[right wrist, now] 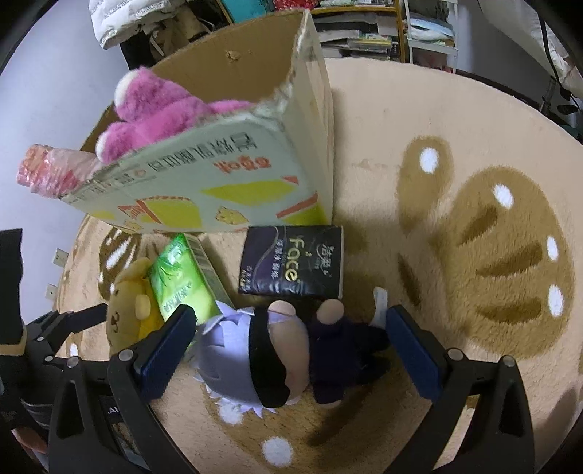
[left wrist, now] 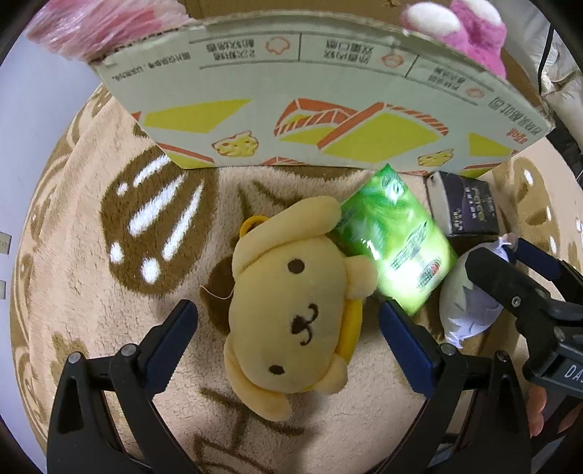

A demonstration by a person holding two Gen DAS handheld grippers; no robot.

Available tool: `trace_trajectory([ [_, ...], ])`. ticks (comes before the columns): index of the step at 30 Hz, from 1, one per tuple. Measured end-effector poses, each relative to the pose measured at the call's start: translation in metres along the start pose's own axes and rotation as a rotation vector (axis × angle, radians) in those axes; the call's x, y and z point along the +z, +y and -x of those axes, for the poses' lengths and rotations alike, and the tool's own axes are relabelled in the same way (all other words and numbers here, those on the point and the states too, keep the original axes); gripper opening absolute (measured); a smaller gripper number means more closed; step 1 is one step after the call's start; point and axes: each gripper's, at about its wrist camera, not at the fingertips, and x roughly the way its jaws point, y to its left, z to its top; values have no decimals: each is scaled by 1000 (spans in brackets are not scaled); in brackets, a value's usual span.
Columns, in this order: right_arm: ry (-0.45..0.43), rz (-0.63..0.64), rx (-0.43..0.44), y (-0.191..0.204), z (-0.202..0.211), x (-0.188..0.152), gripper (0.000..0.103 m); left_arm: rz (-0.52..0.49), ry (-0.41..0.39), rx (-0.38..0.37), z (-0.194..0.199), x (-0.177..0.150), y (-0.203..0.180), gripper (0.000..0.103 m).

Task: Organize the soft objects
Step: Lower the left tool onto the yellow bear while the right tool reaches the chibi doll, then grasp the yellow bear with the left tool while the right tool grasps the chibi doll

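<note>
A yellow dog plush (left wrist: 291, 302) lies face up on the rug between the open fingers of my left gripper (left wrist: 288, 339); it also shows in the right wrist view (right wrist: 127, 310). A doll (right wrist: 277, 357) with white hair, a black blindfold and dark clothes lies between the open fingers of my right gripper (right wrist: 288, 335); it also shows in the left wrist view (left wrist: 466, 302). A green tissue pack (left wrist: 393, 240) leans by the dog. A dark tissue pack (right wrist: 291, 260) lies beside the cardboard box (left wrist: 328, 109). A pink plush (right wrist: 164, 109) sits in the box.
A beige and brown fluffy rug (right wrist: 473, 218) covers the floor. A pink plastic-wrapped pack (right wrist: 51, 171) sticks out of the box. Shelves with books (right wrist: 364, 32) stand behind. The right gripper's arm (left wrist: 517, 291) is at the right of the left wrist view.
</note>
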Motion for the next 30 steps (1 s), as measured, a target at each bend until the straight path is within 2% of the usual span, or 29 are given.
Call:
trace_trajectory([
  [5,16,-16,1,-2,-4,0,103,-26,35,24,-16,8,-3,99],
  [10,26,-20,5,-4,-5,-2,103,-37,30,35,-24,6,-10,98],
  [12,27,-18,5,-4,-6,-2,103,-39,28,37,-23,6,-13,94],
  [13,27,-18,5,-4,-6,-2,103,-42,31,40,-24,6,-17,87],
  [17,29,-10,0,-3,-6,-2,103,-45,32,42,-25,0,-19,78],
  [21,-1,8,-30,3,-1,-4,103,-46,20,34,-24,-6,-13,74],
  [24,-18,66,-65,12,3,-7,103,-49,12,39,-21,-7,-11,72],
  [30,8,56,-51,10,-1,-9,103,-49,-10,53,-14,-10,-10,71],
])
